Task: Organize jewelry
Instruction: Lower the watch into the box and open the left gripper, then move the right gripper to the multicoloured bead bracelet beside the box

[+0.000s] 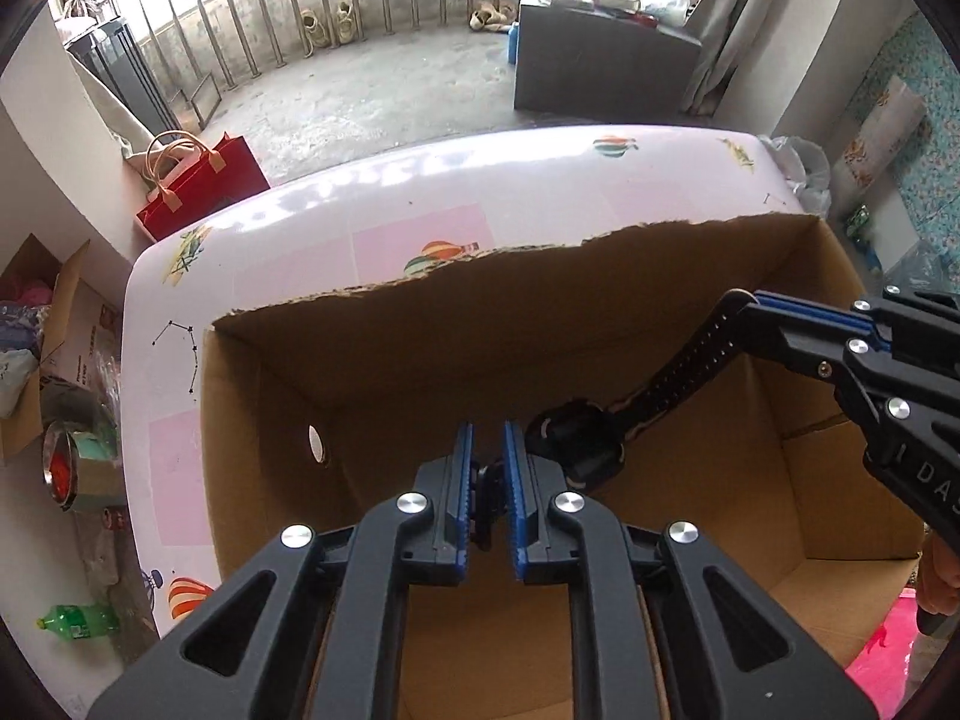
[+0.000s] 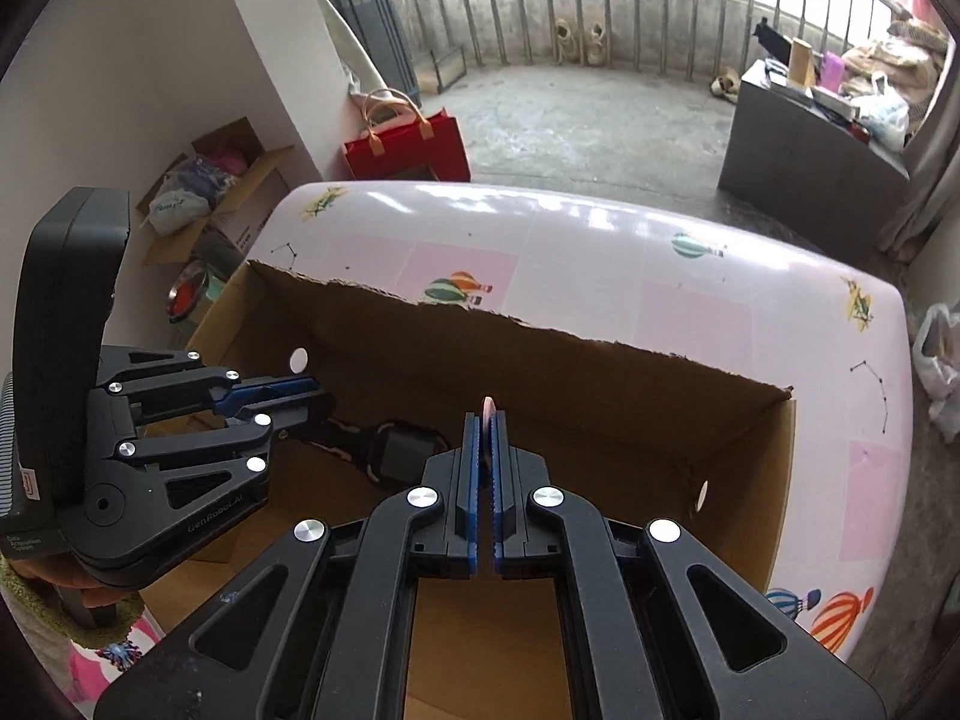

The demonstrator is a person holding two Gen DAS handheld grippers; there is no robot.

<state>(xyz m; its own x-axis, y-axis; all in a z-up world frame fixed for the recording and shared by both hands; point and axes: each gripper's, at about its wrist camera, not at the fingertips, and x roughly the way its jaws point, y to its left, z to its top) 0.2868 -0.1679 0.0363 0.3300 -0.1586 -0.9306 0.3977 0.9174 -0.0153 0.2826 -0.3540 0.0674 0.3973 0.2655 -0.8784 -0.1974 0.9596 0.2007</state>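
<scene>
1. Black rubber is what I see first: a watch [image 1: 576, 444] hangs over the open cardboard box [image 1: 288, 408], held at both strap ends.
2. My left gripper [image 1: 487, 480] points forward and slightly down into the box, its blue pads [image 1: 461, 480] clamped on the near strap end, with a narrow gap between them.
3. My right gripper [image 1: 750, 306] comes in from the right side, level with the box rim, its fingers pinched on the tip of the far strap; that strap runs taut and slanted down to the watch body.
4. From the right wrist, the same gripper [image 2: 487, 438] shows its pads nearly touching, with a thin pale strap edge poking up between them.
5. Under the box lies the pink balloon-print tablecloth [image 1: 420, 180].
</scene>
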